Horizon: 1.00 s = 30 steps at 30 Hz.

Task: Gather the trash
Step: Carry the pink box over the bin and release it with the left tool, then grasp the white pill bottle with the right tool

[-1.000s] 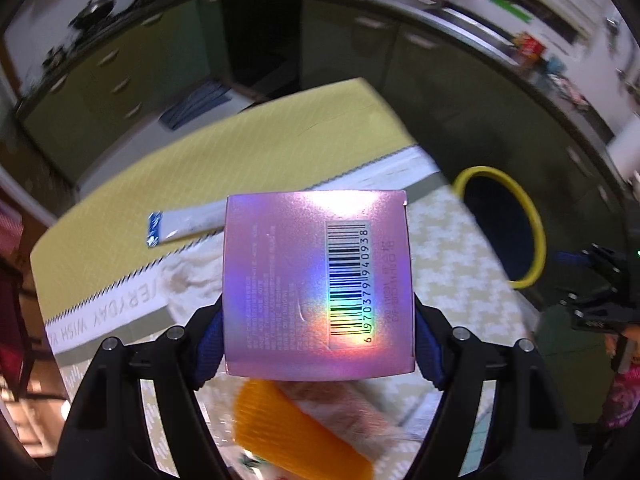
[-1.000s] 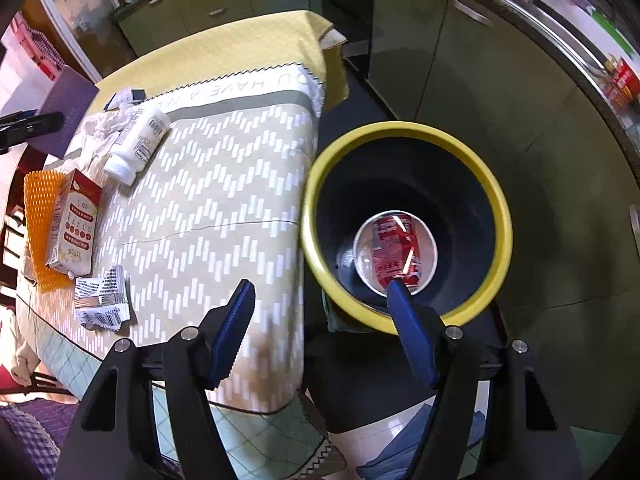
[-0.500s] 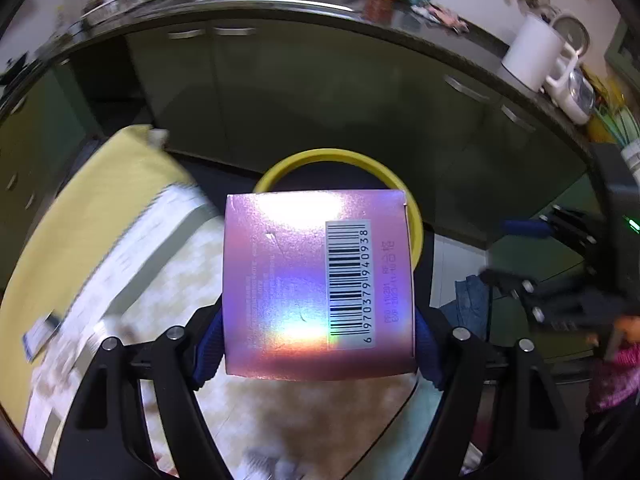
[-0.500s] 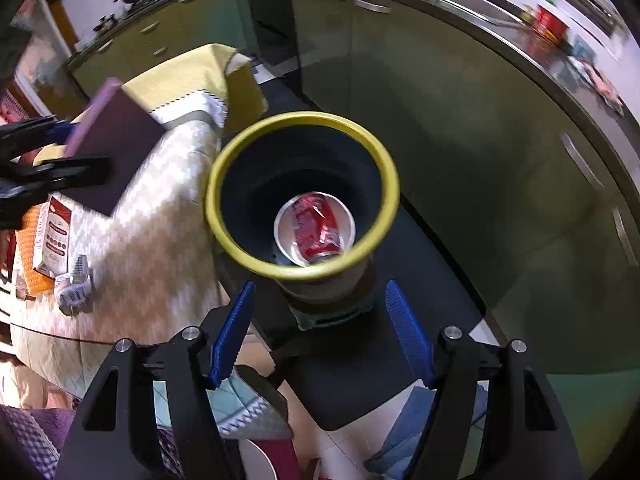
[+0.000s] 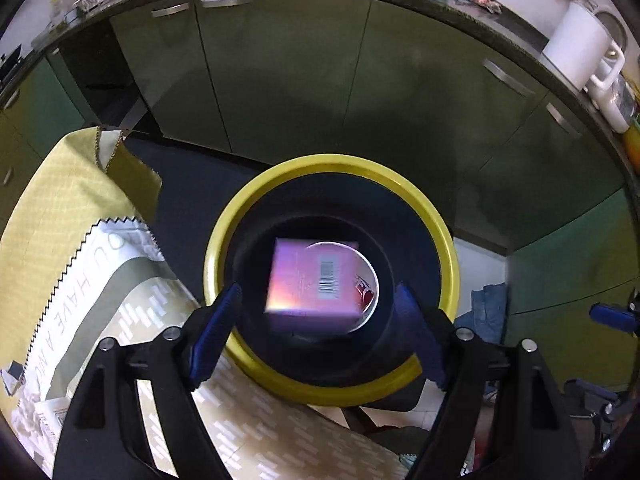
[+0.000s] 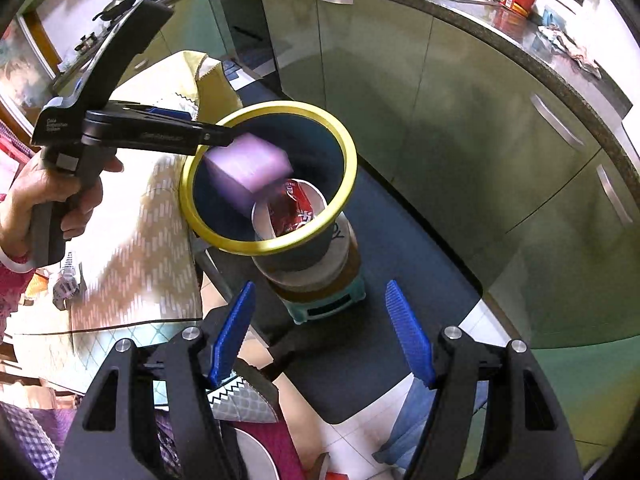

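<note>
Trash bin [image 5: 256, 204] stands between patterned tablecloth [image 5: 72, 208] and green cabinets [image 5: 280, 72]; both grippers gape empty.

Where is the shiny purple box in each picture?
Left wrist view: the purple box is in the middle, blurred, inside the mouth of the yellow-rimmed bin, clear of the open left claw.
Right wrist view: the box is upper left of centre, over the same bin.
Shared landmark: the white cup holding the red wrapper.
</note>
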{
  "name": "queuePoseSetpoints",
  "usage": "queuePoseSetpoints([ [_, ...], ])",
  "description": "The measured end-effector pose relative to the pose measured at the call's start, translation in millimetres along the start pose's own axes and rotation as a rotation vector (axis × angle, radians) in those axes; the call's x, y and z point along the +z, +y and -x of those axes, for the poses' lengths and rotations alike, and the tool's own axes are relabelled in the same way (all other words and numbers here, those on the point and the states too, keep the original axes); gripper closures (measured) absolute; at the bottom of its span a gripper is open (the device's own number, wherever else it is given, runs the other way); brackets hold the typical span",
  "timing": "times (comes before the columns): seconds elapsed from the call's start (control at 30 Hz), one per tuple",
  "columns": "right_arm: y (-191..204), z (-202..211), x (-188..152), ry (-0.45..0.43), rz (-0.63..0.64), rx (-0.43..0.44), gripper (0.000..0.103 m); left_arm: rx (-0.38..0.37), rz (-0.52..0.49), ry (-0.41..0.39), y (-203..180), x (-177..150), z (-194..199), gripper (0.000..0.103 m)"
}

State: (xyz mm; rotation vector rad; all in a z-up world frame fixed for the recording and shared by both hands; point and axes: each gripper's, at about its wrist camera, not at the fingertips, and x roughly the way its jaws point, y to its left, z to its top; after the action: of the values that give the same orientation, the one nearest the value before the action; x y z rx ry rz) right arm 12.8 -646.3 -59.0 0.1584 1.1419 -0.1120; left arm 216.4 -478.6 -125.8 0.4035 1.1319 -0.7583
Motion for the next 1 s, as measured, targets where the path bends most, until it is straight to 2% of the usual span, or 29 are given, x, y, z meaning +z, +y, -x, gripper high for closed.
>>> queuePoseSetpoints([
  [0.13,16.5,-5.1,6.9,-0.002,0.022,0.013,0.036,-0.031,-0.003,-0.056,7.8,-16.8,35.5,0.027],
  [0.37,45.9,-27.4,13.6,0.032,0.080,0.044,0.036,-0.068,0.000,-0.225,33.2,-90.2,138.3,0.020],
  [0.5,71.8,-39.7,23.5,0.049,0.132,0.059,0.036,-0.045,0.067,-0.305,66.9,-141.4,186.7,0.014],
  [0.57,88.1,-41.1,30.7,0.044,0.161,0.070,0.040,-0.027,0.124,-0.324,90.5,-166.5,204.9,0.013],
  [0.67,127.9,-43.0,46.2,0.043,0.231,0.103,0.041,0.016,0.206,-0.348,124.3,-201.8,226.1,0.013],
  [0.8,185.6,-49.7,63.6,0.058,0.315,0.168,0.041,0.101,0.282,-0.374,149.5,-239.7,244.0,0.012],
  [1.0,274.5,-67.5,98.2,0.110,0.326,0.302,0.041,0.102,0.373,-0.385,181.0,-275.3,254.0,0.012],
])
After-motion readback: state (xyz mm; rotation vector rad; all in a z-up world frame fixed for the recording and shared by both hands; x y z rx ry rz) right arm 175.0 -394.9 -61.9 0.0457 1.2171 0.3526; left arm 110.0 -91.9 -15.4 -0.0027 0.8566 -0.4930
